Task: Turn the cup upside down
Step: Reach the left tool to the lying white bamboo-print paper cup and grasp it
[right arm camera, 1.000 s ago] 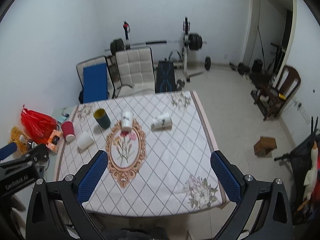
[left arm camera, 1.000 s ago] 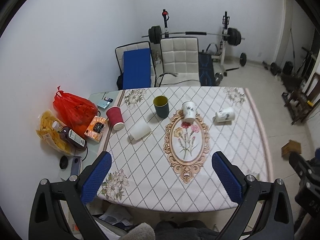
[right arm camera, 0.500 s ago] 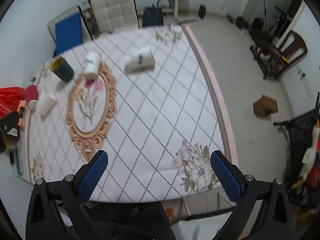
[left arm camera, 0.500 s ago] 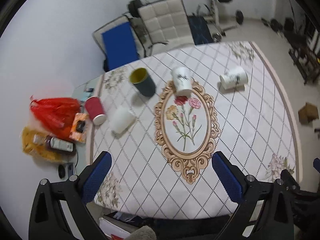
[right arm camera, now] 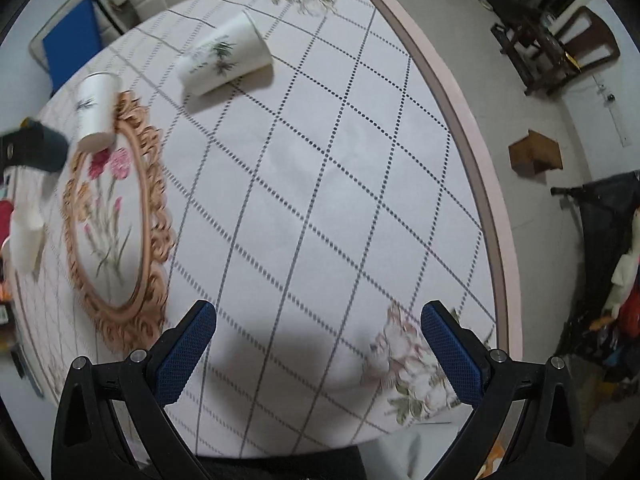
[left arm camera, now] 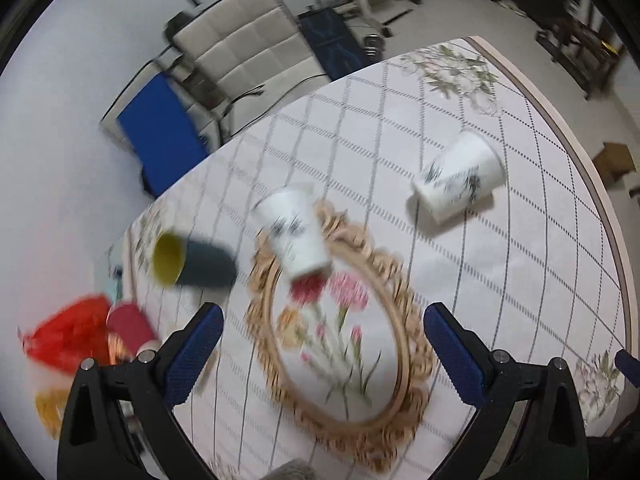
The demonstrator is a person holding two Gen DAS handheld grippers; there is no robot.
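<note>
Cups number five on the surface (left arm camera: 500, 280), left to right: one red cup (left arm camera: 134, 330), one dark cup (left arm camera: 192, 260) with yellow inside, one plain white (right arm camera: 24, 236), two white printed cups (left arm camera: 294, 234) (left arm camera: 458, 184), the last on its side toward the far right edge. No writing is readable. Left gripper (left arm camera: 320, 354) and right gripper (right arm camera: 316, 354) are spread wide, fingers (left arm camera: 194, 354) holding nothing.

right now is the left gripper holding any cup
No, the left gripper is open with nothing between its blue fingers, and the white cup stands farther off on the table.
</note>
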